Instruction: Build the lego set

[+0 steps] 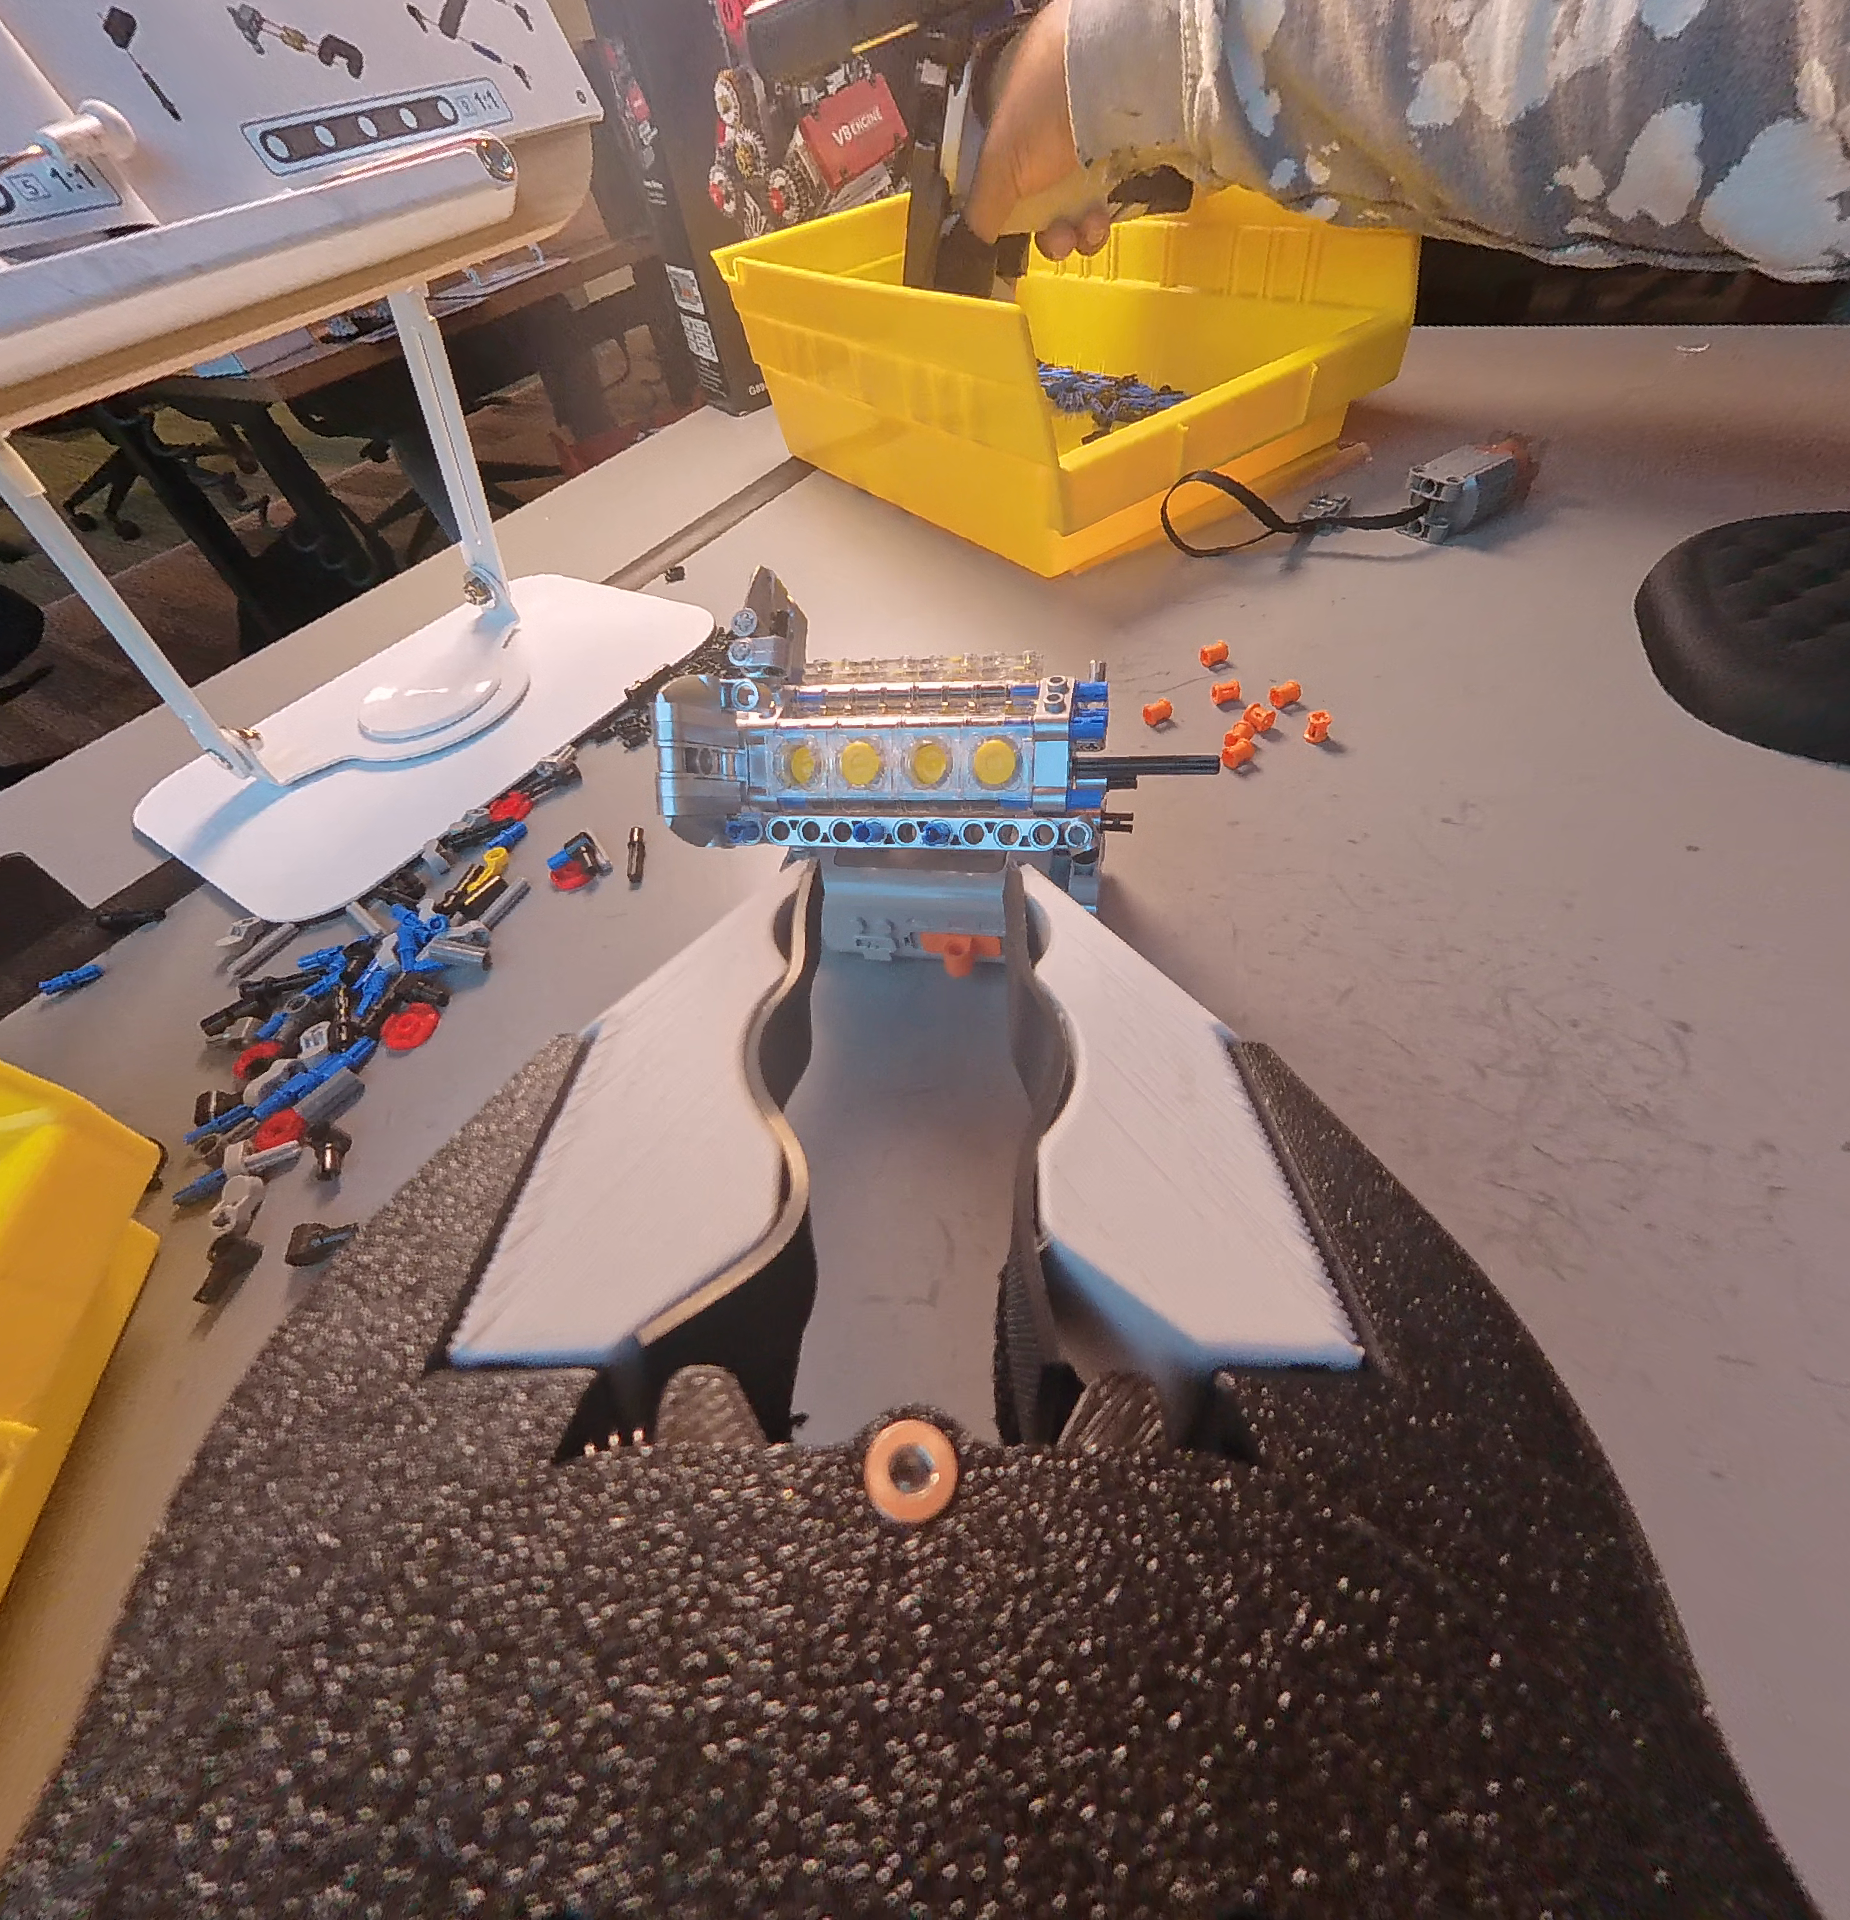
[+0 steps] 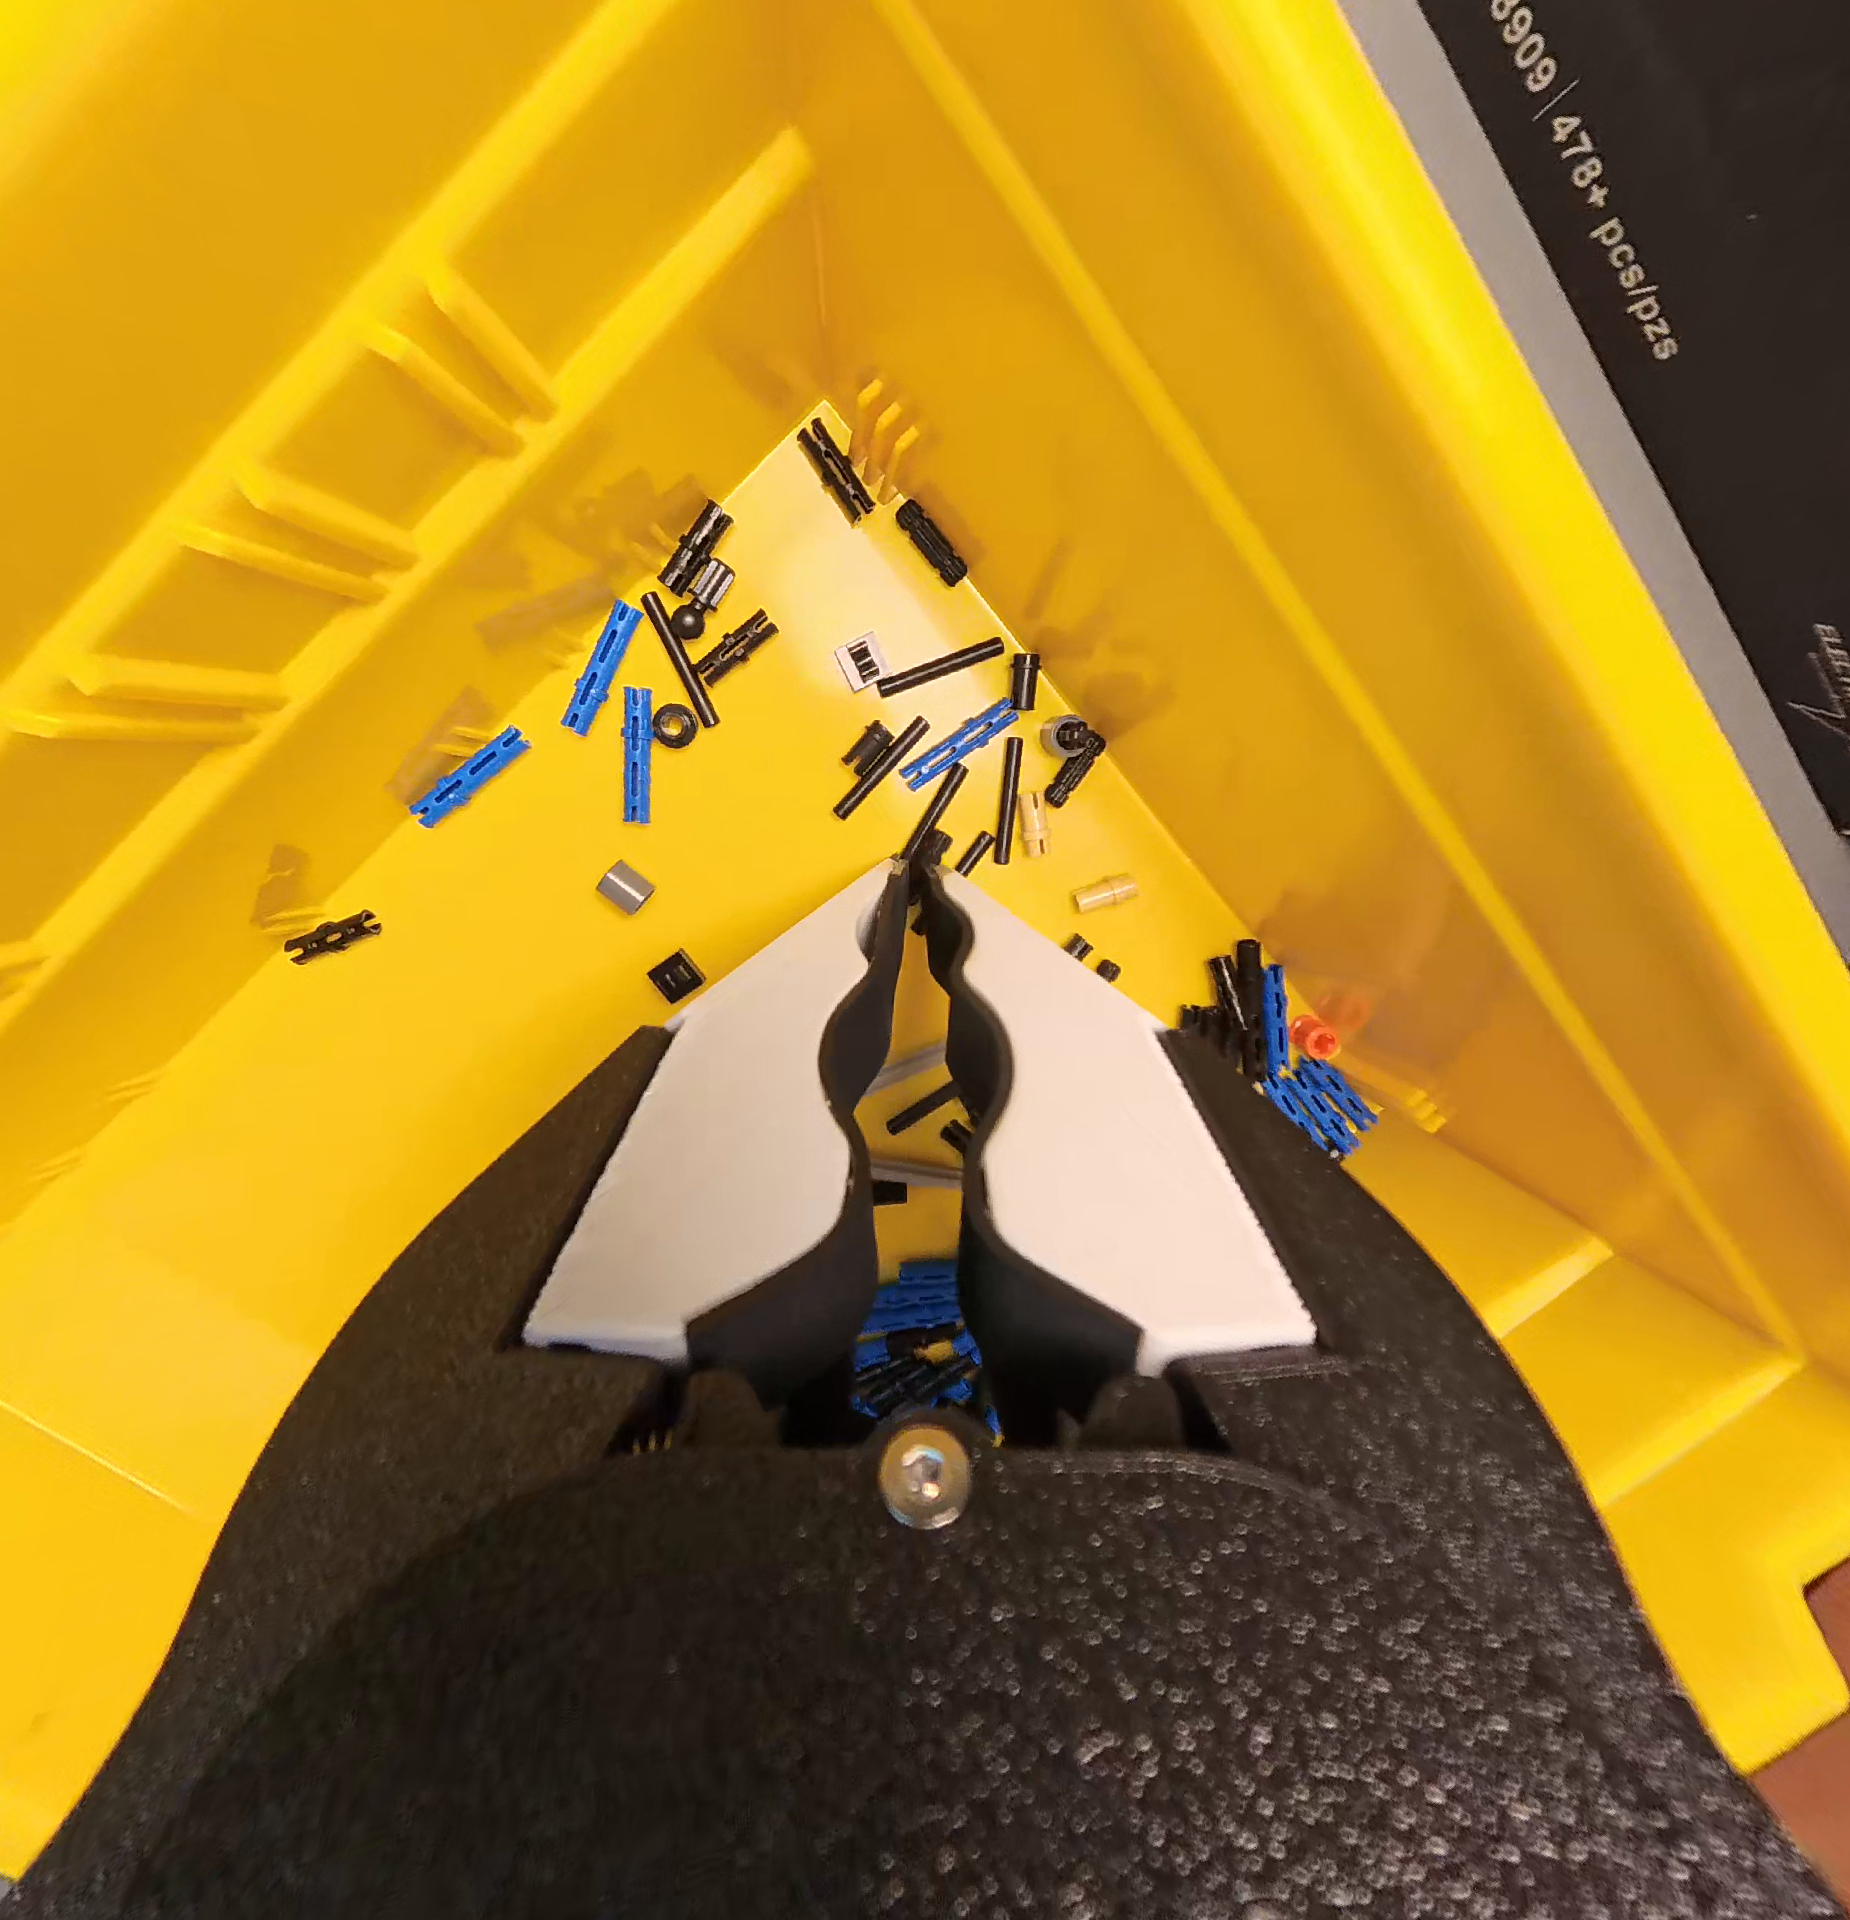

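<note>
In the left wrist view my left gripper (image 1: 916, 894) stands at a brick-built engine model (image 1: 879, 758) with yellow discs behind clear blocks. Its two pads press on either side of the model's grey base block (image 1: 900, 920), which has an orange switch. My right gripper (image 2: 916, 868) is down inside a yellow bin (image 2: 277, 1039). It is shut on the end of a thin black rod (image 2: 942, 810), which sticks out ahead of the tips. Loose blue pins (image 2: 599, 665) and black pins lie around it. The right gripper (image 1: 952, 239), with a hand on it, also shows in the left wrist view, reaching into that bin (image 1: 900, 436).
Several orange bushes (image 1: 1253, 717) lie right of the model. A pile of loose blue, black and red parts (image 1: 318, 1018) lies to its left, by a white stand's base (image 1: 433, 748). A grey motor with a cable (image 1: 1461, 488), a black pad (image 1: 1773, 634) and a second yellow bin (image 1: 38, 1299) sit around. About 50 centimetres separates my left fingertips from my right.
</note>
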A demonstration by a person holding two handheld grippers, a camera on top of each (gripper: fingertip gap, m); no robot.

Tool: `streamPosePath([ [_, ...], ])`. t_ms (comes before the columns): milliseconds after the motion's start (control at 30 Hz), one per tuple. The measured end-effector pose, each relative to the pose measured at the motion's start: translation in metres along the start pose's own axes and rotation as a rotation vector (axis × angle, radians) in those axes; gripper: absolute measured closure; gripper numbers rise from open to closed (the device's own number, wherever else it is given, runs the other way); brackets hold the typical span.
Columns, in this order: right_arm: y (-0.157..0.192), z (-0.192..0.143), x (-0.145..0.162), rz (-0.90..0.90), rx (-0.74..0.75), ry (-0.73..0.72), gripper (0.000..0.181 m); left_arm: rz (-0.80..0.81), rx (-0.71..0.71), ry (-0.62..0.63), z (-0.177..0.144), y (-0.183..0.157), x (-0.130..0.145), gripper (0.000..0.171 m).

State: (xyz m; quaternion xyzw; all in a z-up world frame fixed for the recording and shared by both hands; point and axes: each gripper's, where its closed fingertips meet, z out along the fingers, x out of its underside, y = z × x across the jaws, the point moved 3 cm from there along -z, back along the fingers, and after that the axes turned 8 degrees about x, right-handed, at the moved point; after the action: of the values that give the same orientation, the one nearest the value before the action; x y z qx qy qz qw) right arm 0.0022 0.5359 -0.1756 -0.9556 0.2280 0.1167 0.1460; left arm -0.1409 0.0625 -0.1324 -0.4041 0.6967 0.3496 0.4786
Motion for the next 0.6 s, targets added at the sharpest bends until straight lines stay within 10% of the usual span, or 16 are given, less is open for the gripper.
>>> streamPosePath([
  [600, -0.0001, 0.002, 0.0024, 0.039, -0.063, -0.003, 0.178, 0.009, 0.011, 0.004, 0.0, -0.0019, 0.0005, 0.138],
])
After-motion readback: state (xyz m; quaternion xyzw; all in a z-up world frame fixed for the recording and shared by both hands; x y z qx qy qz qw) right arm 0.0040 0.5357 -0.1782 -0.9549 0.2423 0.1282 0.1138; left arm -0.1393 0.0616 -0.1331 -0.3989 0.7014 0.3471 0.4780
